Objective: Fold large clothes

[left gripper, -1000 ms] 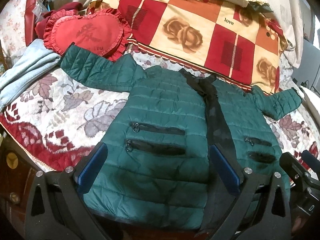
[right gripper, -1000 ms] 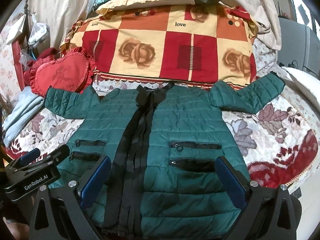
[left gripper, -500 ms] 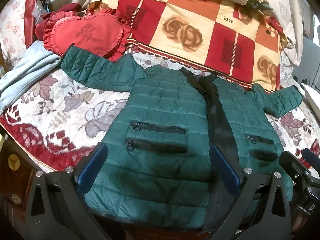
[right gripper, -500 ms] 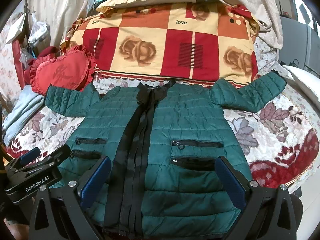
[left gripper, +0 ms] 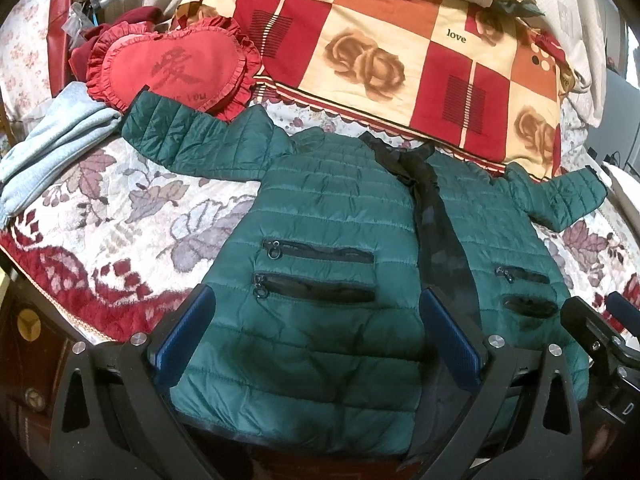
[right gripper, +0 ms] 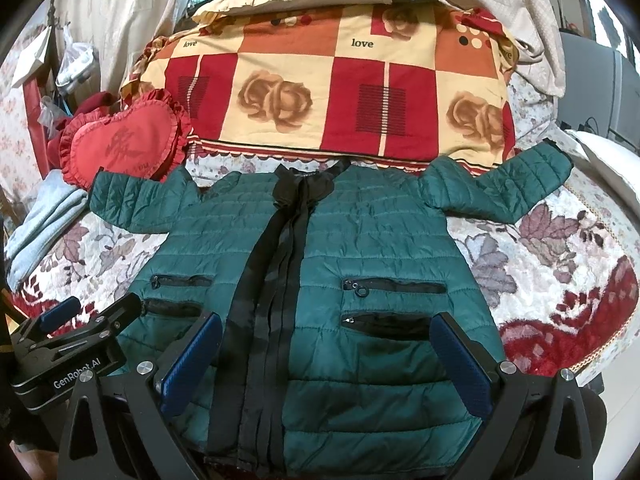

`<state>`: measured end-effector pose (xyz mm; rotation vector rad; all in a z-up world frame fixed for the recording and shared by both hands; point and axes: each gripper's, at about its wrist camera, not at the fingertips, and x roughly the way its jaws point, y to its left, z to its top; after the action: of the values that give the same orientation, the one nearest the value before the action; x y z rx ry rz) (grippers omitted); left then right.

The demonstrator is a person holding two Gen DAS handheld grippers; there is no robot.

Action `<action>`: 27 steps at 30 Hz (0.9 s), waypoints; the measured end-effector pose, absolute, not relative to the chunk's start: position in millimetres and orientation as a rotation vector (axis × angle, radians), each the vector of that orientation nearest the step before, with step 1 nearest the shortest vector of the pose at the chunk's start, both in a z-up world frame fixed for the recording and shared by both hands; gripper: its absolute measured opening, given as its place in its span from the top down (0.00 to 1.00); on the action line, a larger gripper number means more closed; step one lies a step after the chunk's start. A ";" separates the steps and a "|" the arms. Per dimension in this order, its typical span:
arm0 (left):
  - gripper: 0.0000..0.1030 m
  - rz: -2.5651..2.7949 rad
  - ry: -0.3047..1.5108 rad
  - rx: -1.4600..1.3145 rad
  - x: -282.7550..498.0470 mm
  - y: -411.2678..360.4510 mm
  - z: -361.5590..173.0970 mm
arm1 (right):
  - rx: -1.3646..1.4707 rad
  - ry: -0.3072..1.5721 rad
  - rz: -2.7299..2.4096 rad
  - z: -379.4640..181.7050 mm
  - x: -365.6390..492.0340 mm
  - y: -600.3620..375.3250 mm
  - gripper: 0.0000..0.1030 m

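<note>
A floral bedspread in cream, grey and dark red [left gripper: 120, 216] covers the bed. At its head lies a large checked pillow in red, orange and cream printed with roses and the word "love" [right gripper: 332, 96]. Just left of it sits a red heart-shaped cushion with a ruffled edge [left gripper: 172, 68], with a folded pale blue cloth [left gripper: 52, 140] nearby at the bed's left edge.

The green quilted jacket's [right gripper: 384, 240] hem lay hidden at six o'clock behind the right gripper's [right gripper: 326, 360] black frame. In the left wrist view the left gripper [left gripper: 318, 332] covered the same hem. The heart-shaped cushion's [left gripper: 172, 68] lettering was partly under a sleeve. At nine o'clock the folded blue garment [left gripper: 48, 144] ran off-frame.
</note>
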<state>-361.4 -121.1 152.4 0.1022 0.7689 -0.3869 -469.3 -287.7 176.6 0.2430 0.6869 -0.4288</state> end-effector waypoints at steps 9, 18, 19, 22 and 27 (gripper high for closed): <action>0.01 -0.388 0.774 0.110 -360.8 -117.4 149.3 | 0.255 0.682 -0.430 176.9 -471.5 -289.8 0.00; 0.01 -0.394 0.781 0.112 -359.2 -118.3 148.3 | 0.257 0.715 -0.419 176.4 -470.3 -290.2 0.00; 0.01 -0.396 0.782 0.114 -359.7 -119.4 148.1 | 0.256 0.716 -0.419 176.4 -470.2 -290.0 0.00; 0.01 -0.398 0.785 0.124 -360.4 -123.9 147.7 | 0.263 0.708 -0.422 175.7 -470.3 -290.1 0.00; 0.01 -0.399 0.785 0.121 -360.8 -125.0 147.5 | 0.269 0.708 -0.419 175.1 -470.5 -291.2 0.00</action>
<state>-360.8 -125.0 147.5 0.1211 0.7847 -0.3988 -470.5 -291.2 175.1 0.2689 0.7077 -0.4190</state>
